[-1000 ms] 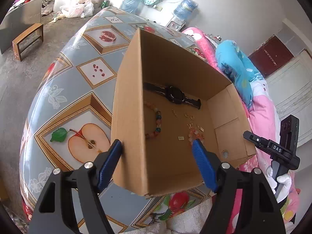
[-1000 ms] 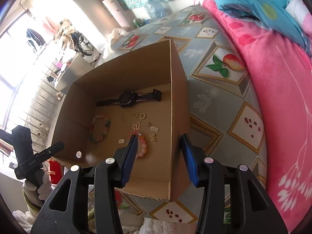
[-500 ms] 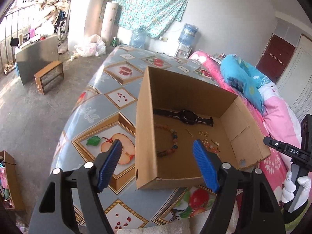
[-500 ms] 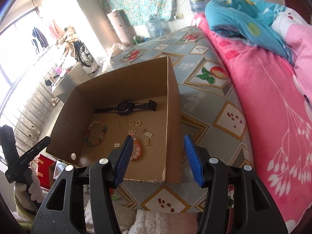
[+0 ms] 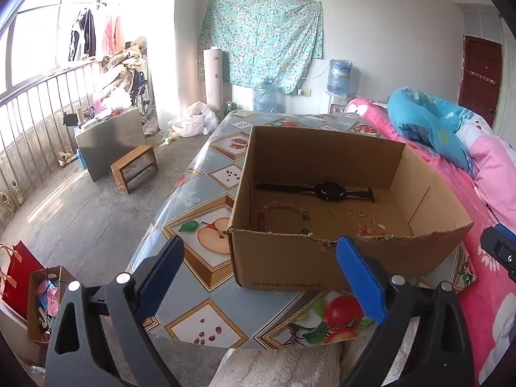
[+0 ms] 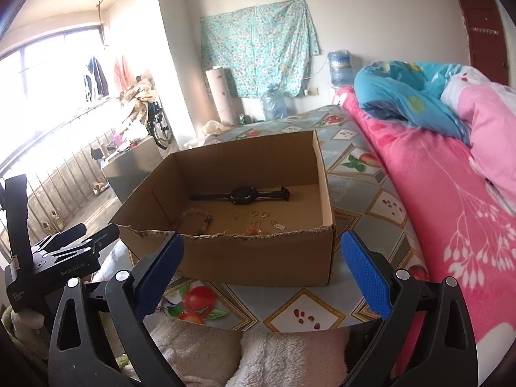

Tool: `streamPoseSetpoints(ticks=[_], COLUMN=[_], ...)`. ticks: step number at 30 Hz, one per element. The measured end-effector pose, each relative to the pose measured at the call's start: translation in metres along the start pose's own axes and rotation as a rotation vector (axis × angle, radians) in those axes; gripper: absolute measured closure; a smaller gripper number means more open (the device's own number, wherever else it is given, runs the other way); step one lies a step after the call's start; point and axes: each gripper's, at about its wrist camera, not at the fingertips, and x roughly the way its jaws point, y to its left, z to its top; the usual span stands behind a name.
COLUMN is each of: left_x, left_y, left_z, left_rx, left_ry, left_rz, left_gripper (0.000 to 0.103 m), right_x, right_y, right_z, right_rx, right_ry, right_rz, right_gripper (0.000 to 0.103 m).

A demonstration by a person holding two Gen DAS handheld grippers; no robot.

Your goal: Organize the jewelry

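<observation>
An open cardboard box stands on the fruit-patterned table. Inside lie a black watch, a multicoloured bead bracelet, a pink bead bracelet, two gold rings and small gold pieces. My left gripper is open and empty, in front of the box's near wall. My right gripper is open and empty, also before the near wall. The left gripper's body shows at the right view's left edge.
A pink and blue quilt lies on the bed right of the table. A wooden stool, a grey cabinet and a red bag stand on the floor to the left. White fleece lies at the table's near edge.
Both grippers have pulled back and lowered from above the box to in front of its near wall. Both stay open and empty. The jewelry has not moved.
</observation>
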Motion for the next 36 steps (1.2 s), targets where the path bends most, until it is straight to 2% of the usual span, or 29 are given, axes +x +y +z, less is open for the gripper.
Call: streamPoseSetpoints(ticks=[5,9,12,20,36], left_x=[0.003,0.026,0.039,0.056,0.062], left_y=[-0.011,-0.017,-0.017,-0.029,-0.04], left_z=[-0.003,-0.006,-0.013,-0.021,-0.013], left_rx=[-0.028,-0.047,-0.06,-0.009,0.008], left_ry=[-0.001,0.132,0.205,0.316,0.349], left_rz=[-0.02,-0.017,-0.032,-0.068,-0.095], left_gripper=[0.007,0.007,0.007,0.007,0.007], right_x=[0.015,0.034,0.042,0.058,0.064], right_y=[0.004,0.001,0.002,0.012,0.004], right_z=[-0.004,-0.01,-0.012,-0.013,-0.014], right_rx=[-0.024,-0.007,0.007,-0.019,-0.003], right_ry=[0.068,0.17,0.21,0.255,0.287], right_rz=[-0.07,-0.058,-0.042,-0.047,-0.096], right_gripper=[0.009,0.009,0.009,0.009,0.009])
